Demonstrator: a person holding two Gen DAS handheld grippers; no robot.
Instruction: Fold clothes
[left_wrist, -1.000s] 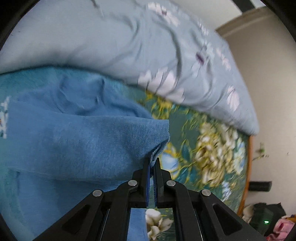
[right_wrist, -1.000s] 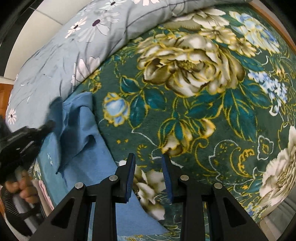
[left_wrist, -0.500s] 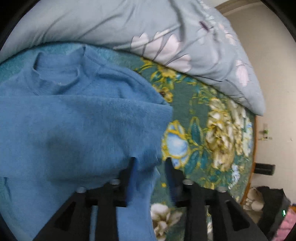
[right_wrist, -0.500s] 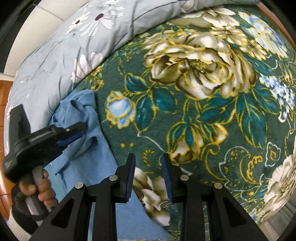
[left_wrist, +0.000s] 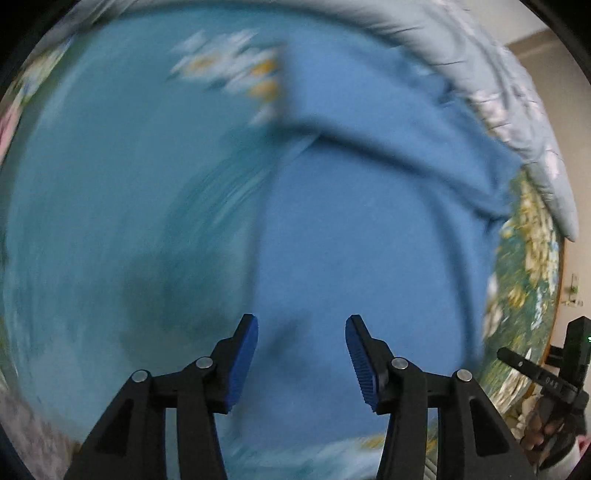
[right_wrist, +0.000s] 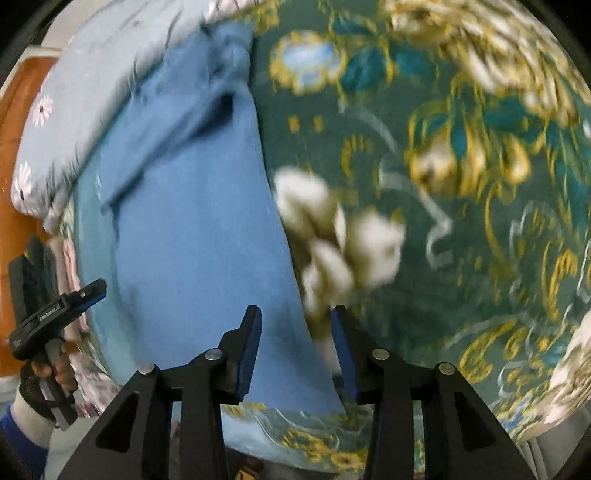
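A blue sweater (right_wrist: 192, 221) lies lengthwise on the bed, with a sleeve folded over its upper part. My right gripper (right_wrist: 296, 312) hangs over the sweater's right edge near the hem. Its jaws are opening, the cloth edge runs below the gap, and the pads do not press on it. In the blurred left wrist view, the left gripper (left_wrist: 301, 321) points down over the sweater (left_wrist: 369, 240). Its jaws are opening with nothing between them. The right wrist view shows the left gripper (right_wrist: 94, 291) in a gloved hand (right_wrist: 40, 384), off the sweater's left side.
A dark green blanket with gold and white flowers (right_wrist: 443, 184) covers the bed to the right. A light teal blanket (left_wrist: 110, 203) lies left of the sweater. A pale grey flowered duvet (right_wrist: 92, 92) is bunched at the head, by a wooden board (right_wrist: 18, 147).
The left gripper let go of the sweater cloth, opened and swept left across the sweater. The right gripper came down to the sweater's right edge and opened wider.
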